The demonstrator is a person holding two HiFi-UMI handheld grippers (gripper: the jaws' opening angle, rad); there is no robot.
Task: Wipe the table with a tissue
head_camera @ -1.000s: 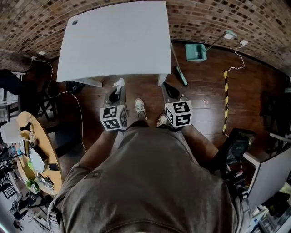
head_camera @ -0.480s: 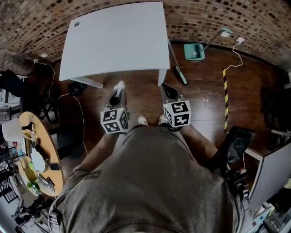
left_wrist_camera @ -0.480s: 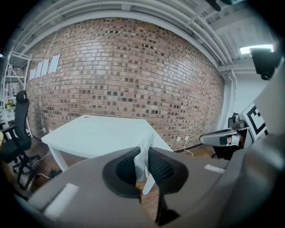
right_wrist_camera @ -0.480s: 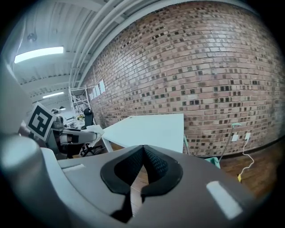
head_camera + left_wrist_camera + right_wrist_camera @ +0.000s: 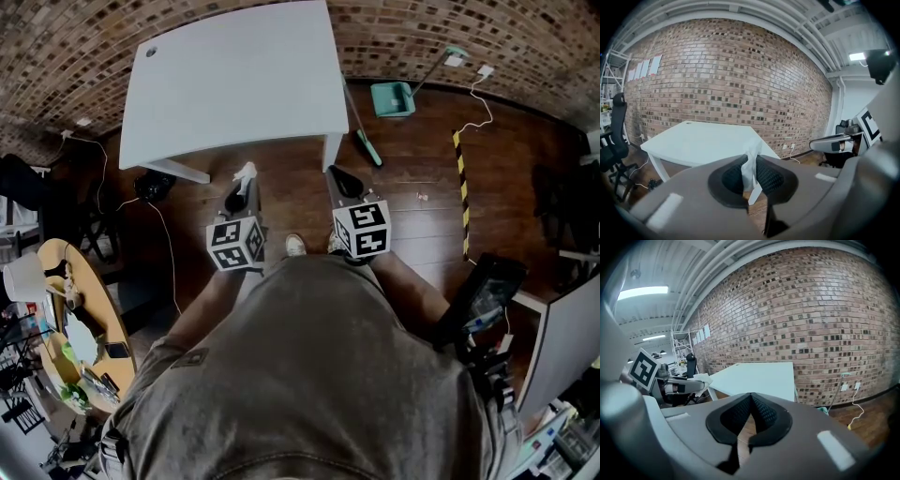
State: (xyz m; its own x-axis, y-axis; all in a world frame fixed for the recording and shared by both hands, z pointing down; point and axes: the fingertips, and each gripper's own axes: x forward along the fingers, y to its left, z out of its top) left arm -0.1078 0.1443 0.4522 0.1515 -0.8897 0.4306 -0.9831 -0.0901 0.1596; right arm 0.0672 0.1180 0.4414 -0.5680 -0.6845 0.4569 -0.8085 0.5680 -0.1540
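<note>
The left tongs [image 5: 240, 192] pinch a crumpled white paper tissue [image 5: 750, 170], whose free end sticks out past the tips toward 12 o'clock. The right tongs [image 5: 750, 400], at 3 o'clock of the left pair, are pressed together at the tips with nothing between them; only a sliver of dark wooden floor [image 5: 412, 216] shows through the gap lower down. Both pairs hang level over that floor, close in front of the person's body.

The white rectangular counter [image 5: 234, 84] stands at 12 o'clock, its near edge a little ahead of both tips, its top bare, with the red brick wall [image 5: 722, 70] behind it. The tissue is apart from the counter.

The step in hand looks like the approach: the tissue is gripped, but no wiping has begun. The next move probably calls for carrying the left tongs toward 12 o'clock, over the near edge, then tilting them down so the loose end presses on the top before sweeping across. The grip should stay firm, since thin paper may slip or tear.
</note>
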